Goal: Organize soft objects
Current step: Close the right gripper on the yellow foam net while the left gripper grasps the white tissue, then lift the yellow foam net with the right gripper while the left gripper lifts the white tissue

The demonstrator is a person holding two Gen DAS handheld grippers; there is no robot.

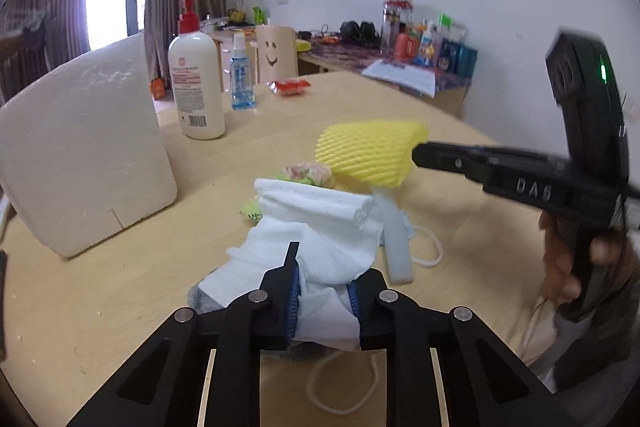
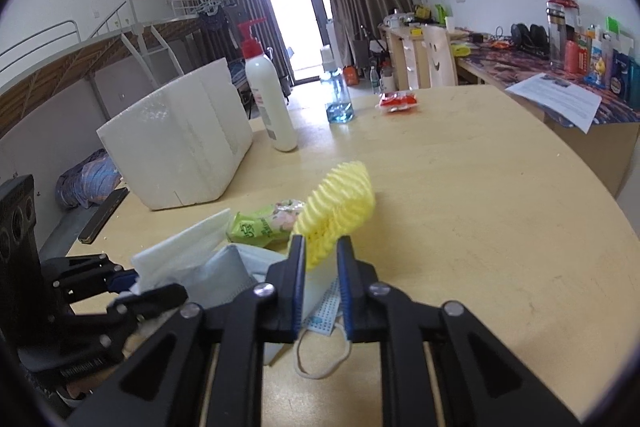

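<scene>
My left gripper (image 1: 323,281) is shut on a white cloth (image 1: 320,239) that lies in a heap on the wooden table (image 1: 120,307). My right gripper (image 2: 322,259) is shut on a yellow foam net (image 2: 336,211) and holds it above the table; it also shows in the left wrist view (image 1: 368,151). A white foam strip (image 1: 394,239), a face mask (image 2: 324,311) with ear loops and a green snack packet (image 2: 264,223) lie in the same heap.
A white foam box (image 1: 80,147) stands at the left. Behind it stand a lotion pump bottle (image 1: 196,87), a blue spray bottle (image 1: 242,79) and a red packet (image 1: 290,87). A cluttered desk (image 2: 560,75) runs along the far wall.
</scene>
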